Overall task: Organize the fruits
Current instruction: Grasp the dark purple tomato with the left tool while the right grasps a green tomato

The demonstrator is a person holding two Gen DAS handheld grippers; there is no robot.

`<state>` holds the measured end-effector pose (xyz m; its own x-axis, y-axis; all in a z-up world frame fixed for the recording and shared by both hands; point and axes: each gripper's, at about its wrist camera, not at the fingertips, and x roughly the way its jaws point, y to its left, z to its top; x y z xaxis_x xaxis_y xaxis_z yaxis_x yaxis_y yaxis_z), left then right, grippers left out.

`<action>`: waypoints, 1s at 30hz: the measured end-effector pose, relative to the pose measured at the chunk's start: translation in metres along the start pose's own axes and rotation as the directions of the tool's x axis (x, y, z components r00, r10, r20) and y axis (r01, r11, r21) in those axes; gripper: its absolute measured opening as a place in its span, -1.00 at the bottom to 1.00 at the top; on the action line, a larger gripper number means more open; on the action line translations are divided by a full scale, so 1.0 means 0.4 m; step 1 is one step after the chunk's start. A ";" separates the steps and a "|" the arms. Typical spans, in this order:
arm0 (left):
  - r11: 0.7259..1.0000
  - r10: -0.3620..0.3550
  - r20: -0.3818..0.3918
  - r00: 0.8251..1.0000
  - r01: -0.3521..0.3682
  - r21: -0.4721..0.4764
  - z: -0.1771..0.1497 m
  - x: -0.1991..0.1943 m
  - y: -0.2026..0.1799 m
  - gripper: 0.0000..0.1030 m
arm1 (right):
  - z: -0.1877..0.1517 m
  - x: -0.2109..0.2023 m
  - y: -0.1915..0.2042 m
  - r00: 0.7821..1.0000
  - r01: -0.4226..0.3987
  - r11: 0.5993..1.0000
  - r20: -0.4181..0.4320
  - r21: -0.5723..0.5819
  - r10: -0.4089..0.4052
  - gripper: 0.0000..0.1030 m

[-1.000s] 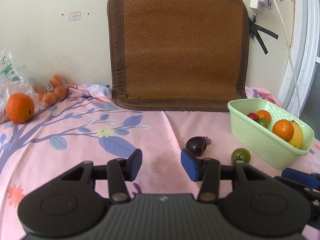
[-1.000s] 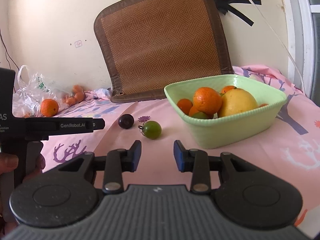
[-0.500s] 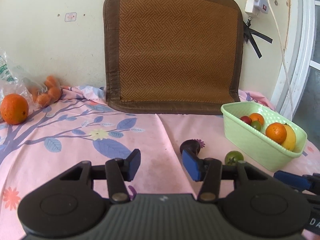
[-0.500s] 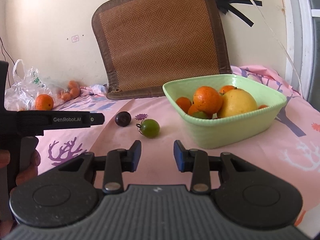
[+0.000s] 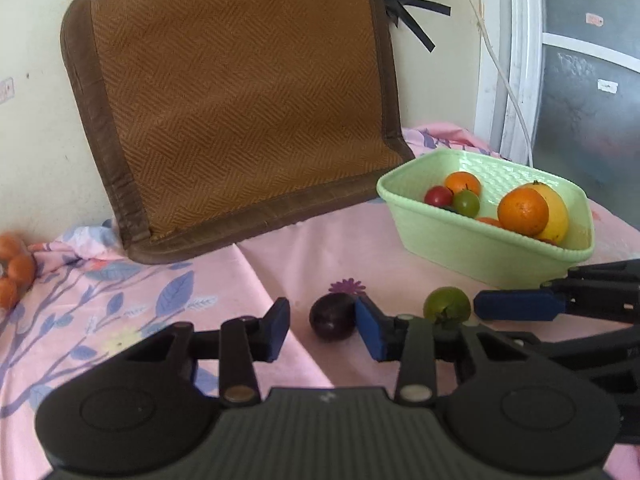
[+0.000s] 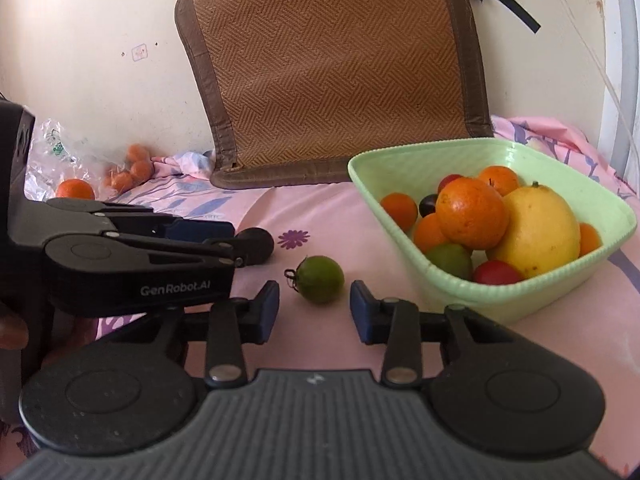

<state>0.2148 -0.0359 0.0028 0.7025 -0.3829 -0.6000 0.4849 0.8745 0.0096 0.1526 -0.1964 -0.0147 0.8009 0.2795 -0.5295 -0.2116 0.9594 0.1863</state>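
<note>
Two loose fruits were seen on the pink floral cloth (image 5: 168,304), just in front of the pale green basket (image 5: 480,256) that was already part-filled with oranges, a large yellow citrus and small tomatoes. In the left wrist view the dark plum (image 5: 332,318) lay low in the centre of the frame, between the blue pads of the left hand-held gripper (image 5: 322,330); those jaws had just been closing, yet a gap was left on the left side and only the right pad appeared to touch the fruit, so no grip was judged to be made. In the right wrist view the green tomato (image 6: 321,285) sat at centre frame, just ahead of the right hand-held gripper (image 6: 314,312), whose jaws had just been opening a little and stood apart, with nothing pressed between them. Both fruits were judged light, round and smooth-skinned, so that rolling on the cloth and slipping from the pads were to be expected. The plum was thought soft enough to bruise and the tomato thin-skinned, so gentle pressure was advised. Each was best taken across its widest part, with the pads on opposite sides; the tomato's stalk, which pointed to the left of the frame, was best kept clear of the pads.
</note>
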 end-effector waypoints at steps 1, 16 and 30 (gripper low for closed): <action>0.999 -0.031 -0.009 0.999 0.031 -0.016 -0.002 0.003 0.008 -0.42 | 0.000 0.005 0.003 1.000 0.001 1.000 -0.010 0.002 -0.001 -0.21; 0.990 -0.118 0.069 0.991 0.123 -0.074 -0.032 -0.116 -0.065 -0.50 | -0.042 -0.108 0.001 0.994 -0.022 1.000 0.103 0.005 0.021 -0.85; 0.960 -0.031 0.075 0.997 0.050 -0.276 -0.059 -0.189 0.002 -0.50 | 0.000 -0.012 0.019 1.000 -0.010 0.999 0.018 -0.036 0.011 -0.04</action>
<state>0.1496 0.0008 0.0293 0.7244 -0.4308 -0.5382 0.3570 0.9023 -0.2418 0.1472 -0.1906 -0.0107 0.8084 0.2894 -0.5126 -0.2401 0.9572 0.1617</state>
